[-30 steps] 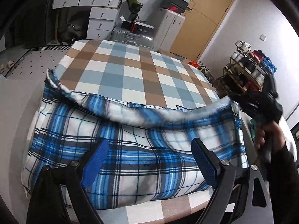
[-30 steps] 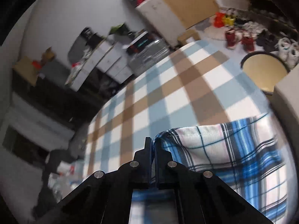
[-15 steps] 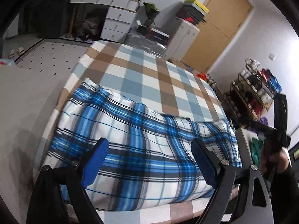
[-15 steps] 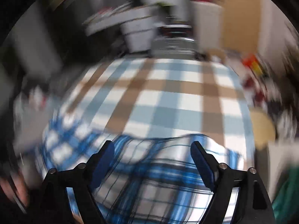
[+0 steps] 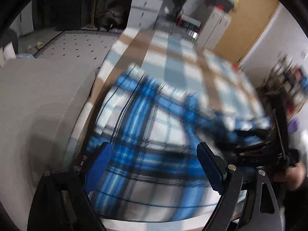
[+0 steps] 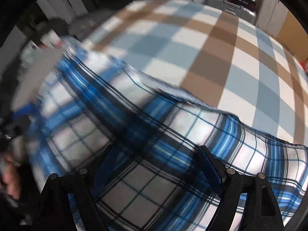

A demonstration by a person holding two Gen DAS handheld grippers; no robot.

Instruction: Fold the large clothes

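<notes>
Cloth first: the blue plaid garment (image 6: 173,144) lies spread on the near part of the checked bed cover (image 6: 221,48), doubled over, with its folded edge running across the bed from far left to near right in the right wrist view. A second ago the right gripper (image 6: 156,165) was pinched shut on the lifted hem; now its jaws stand wide apart over the fabric with nothing between them, so the hem has been let go and laid down. That fold looks finished, and both tools are probably heading for the next pair of grasp points, likely a side edge.

The left gripper (image 5: 154,165) also stands wide and empty, as it did a second ago, above the near left part of the garment (image 5: 154,134). Beyond its right finger the other tool and the hand (image 5: 292,175) holding it show darkly.

Motion blur smears both views, worst on the left half of the right wrist picture, so creases and the exact line of the edges cannot be read. The garment's near edge is cut off behind the gripper frames, and whether sleeves are tucked inside cannot be told.
</notes>
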